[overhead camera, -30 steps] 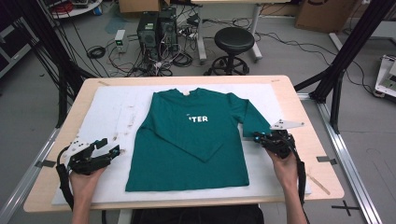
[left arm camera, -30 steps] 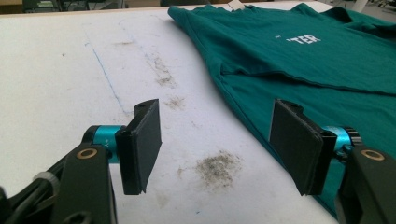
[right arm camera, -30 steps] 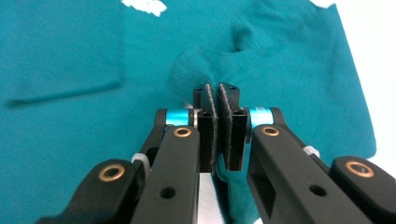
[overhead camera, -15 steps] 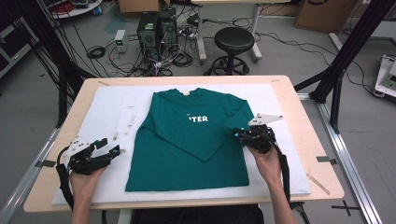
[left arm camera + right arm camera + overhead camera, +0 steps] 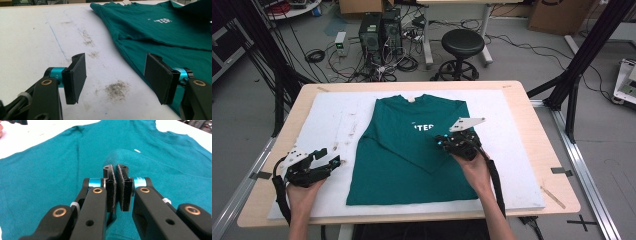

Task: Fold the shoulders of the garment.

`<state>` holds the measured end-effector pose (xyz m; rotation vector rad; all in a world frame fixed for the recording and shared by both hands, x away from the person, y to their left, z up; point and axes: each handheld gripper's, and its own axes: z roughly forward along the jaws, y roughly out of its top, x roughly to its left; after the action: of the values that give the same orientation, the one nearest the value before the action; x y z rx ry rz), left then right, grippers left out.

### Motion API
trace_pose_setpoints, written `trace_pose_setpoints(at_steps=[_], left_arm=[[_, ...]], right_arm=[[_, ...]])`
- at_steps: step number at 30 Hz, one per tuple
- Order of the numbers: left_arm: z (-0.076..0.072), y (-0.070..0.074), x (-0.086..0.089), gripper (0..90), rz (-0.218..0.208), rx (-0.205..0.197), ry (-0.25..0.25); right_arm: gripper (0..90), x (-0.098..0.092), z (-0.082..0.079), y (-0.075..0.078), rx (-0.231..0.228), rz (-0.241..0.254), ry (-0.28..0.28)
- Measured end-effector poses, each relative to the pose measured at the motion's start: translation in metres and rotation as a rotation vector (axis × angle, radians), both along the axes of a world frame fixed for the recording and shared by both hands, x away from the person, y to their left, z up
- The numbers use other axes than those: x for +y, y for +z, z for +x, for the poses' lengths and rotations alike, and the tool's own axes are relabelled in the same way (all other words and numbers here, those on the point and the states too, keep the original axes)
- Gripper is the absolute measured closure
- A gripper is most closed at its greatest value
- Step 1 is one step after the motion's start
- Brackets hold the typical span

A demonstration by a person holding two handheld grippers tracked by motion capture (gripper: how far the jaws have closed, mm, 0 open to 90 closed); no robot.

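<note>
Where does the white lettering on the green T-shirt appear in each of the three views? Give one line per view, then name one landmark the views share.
High view: the white lettering is at picture centre, just left of the right gripper.
Left gripper view: upper right, reading "TER".
Right gripper view: not readable; a small white mark lies above the shut jaws.
Shared landmark: the green T-shirt on the white mat.

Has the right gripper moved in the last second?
Yes. The right gripper has gone left, from the shirt's right edge to beside its white lettering.
</note>
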<state>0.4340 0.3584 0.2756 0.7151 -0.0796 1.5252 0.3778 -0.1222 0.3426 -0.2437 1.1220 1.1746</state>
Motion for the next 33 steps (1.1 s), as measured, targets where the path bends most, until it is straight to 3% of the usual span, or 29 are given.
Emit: trace_pose_setpoints(at_steps=[14,27,33], left_arm=[[0.0,0.0,0.001,34.3,-0.002,0.001,-0.009],[0.0,0.0,0.001,34.4,-0.001,0.001,-0.012],[0.0,0.0,0.001,34.3,-0.001,0.002,-0.012]], right_arm=[[87.0,0.059,0.015,0.003,0.027,-0.088,-0.006],[87.0,0.091,0.023,0.003,0.053,-0.146,0.034],[86.9,0.102,0.027,0.0,0.058,-0.173,0.015]])
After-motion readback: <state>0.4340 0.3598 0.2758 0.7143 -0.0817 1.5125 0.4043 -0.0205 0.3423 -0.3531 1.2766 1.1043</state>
